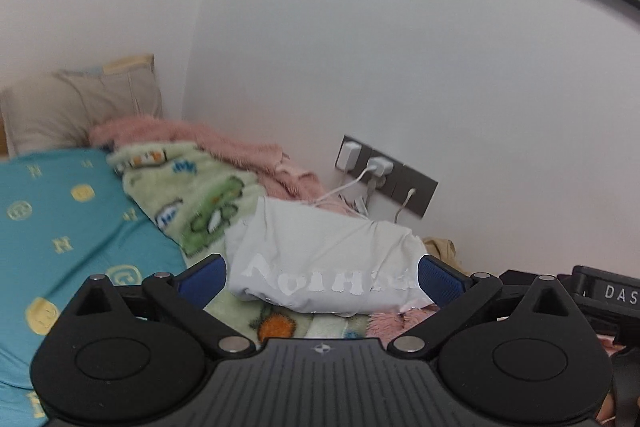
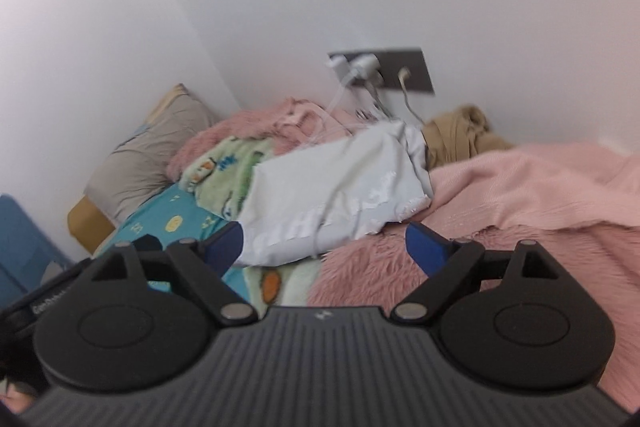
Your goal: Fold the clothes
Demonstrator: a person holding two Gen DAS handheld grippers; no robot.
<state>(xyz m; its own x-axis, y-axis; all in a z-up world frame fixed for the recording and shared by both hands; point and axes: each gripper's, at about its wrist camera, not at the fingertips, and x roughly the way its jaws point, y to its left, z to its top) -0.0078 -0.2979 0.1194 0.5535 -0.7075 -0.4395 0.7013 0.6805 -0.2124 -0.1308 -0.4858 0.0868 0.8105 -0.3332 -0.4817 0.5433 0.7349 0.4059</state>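
Observation:
A white garment (image 1: 320, 259) with pale lettering lies folded in a bundle on the bed, resting on a green cartoon blanket (image 1: 192, 195) near the wall. The left gripper (image 1: 322, 277) is open, its blue pads either side of the bundle's near edge, with nothing pinched. In the right wrist view the same white garment (image 2: 332, 187) lies ahead and a little left; a white cable crosses it. The right gripper (image 2: 324, 243) is open just short of its near edge, above a fluffy pink blanket (image 2: 372, 275).
A wall socket plate (image 1: 384, 175) with chargers and white cables sits just behind the garment. A tan garment (image 2: 460, 139) is bunched by the wall. A beige pillow (image 1: 76, 107), a teal sheet (image 1: 60, 227) and a pink knit cover (image 2: 532, 187) fill the bed.

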